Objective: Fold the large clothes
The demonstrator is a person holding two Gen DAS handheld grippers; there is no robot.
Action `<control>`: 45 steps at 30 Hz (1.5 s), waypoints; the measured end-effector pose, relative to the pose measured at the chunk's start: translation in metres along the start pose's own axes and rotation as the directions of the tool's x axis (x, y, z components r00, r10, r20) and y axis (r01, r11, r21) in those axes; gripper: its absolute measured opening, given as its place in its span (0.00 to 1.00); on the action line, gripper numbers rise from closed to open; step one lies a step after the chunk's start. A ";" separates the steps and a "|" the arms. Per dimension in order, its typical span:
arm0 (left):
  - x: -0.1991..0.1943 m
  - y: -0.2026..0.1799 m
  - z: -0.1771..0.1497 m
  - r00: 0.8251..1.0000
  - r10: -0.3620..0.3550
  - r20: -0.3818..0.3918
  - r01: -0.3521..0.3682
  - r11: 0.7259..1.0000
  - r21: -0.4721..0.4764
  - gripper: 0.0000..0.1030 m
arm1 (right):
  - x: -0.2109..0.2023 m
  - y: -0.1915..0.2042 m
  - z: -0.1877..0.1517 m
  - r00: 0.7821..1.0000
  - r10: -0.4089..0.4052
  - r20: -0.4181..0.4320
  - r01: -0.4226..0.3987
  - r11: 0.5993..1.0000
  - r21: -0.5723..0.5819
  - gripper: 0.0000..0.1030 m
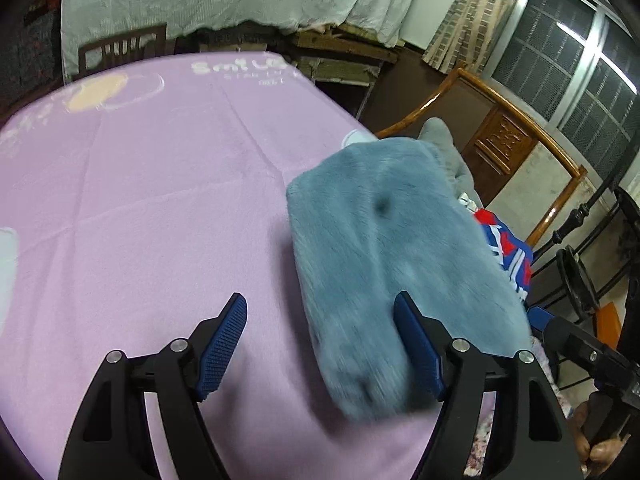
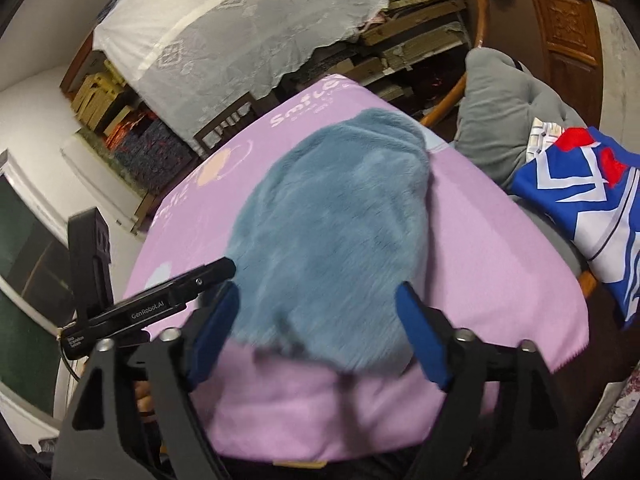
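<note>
Blue-grey plush fabric, folded into one thick oblong bundle [image 1: 400, 256], is the single garment on the desk, which is covered by one lilac cloth printed with pale lettering and a peach circle [image 1: 152, 184]. Beyond the desk's far right edge sits one wooden armchair with a carved back panel [image 1: 504, 140], and on it one grey cushion or padded garment [image 2: 508, 120] and one blue, white and red printed fabric [image 2: 580, 200]; whether a further checked piece beside them is separate, I cannot tell. Two grippers are in play. The left gripper [image 1: 320, 344] is held low over the lilac cloth, pointing forward and slightly down, its jaws spread wide and gripping nothing; the plush bundle lies ahead and to the right of them, its blurred near end reaching in between the blue ribbed pads [image 1: 222, 346] close to the right-hand one, though contact cannot be judged. At that view's lower right edge a hand [image 1: 600, 444] grips the other tool's black handle. The right gripper [image 2: 318, 340] is held above the near edge of the desk, angled down at the bundle, jaws likewise wide apart and holding nothing; the bundle's near end lies in the gap between them and stretches away ahead. The left tool's black body, marked GenRobot.AI, crosses just left of these jaws, beside the bundle's left edge. Motion blur softens the plush surface in both views.
</note>
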State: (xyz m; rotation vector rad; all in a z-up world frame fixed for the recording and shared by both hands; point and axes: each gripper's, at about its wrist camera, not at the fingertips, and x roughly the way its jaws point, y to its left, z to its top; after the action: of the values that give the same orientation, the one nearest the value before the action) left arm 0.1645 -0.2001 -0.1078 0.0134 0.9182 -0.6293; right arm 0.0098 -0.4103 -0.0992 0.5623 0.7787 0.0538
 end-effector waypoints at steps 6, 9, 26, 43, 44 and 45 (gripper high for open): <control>-0.088 -0.033 -0.023 0.980 0.068 0.185 -0.081 0.995 0.063 0.92 | -0.070 0.039 -0.013 0.990 0.021 0.140 -0.016 0.999 -0.038 0.93; -0.133 -0.049 -0.036 0.949 0.086 0.302 -0.117 0.990 0.084 0.97 | -0.102 0.057 -0.019 0.976 0.024 0.215 -0.005 0.996 -0.087 0.96; -0.148 -0.040 -0.047 0.928 0.125 0.350 -0.146 0.989 0.036 0.97 | -0.077 0.067 -0.022 0.980 -0.083 0.181 0.109 0.984 -0.138 0.96; -0.118 -0.057 -0.055 0.938 0.173 0.302 -0.214 0.971 0.110 0.97 | -0.057 0.058 -0.028 0.970 -0.171 0.172 0.200 0.966 -0.163 0.96; -0.117 -0.057 -0.056 0.941 0.162 0.296 -0.203 0.973 0.112 0.97 | -0.056 0.058 -0.028 0.969 -0.178 0.169 0.206 0.965 -0.164 0.96; -0.116 -0.057 -0.056 0.944 0.148 0.294 -0.188 0.976 0.112 0.97 | -0.055 0.058 -0.028 0.968 -0.188 0.168 0.215 0.962 -0.166 0.96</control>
State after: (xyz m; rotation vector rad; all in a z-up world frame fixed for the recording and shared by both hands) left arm 0.0423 -0.1733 -0.0422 0.1216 0.5860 -0.5182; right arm -0.0402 -0.3615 -0.0505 0.3059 0.6717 -0.1043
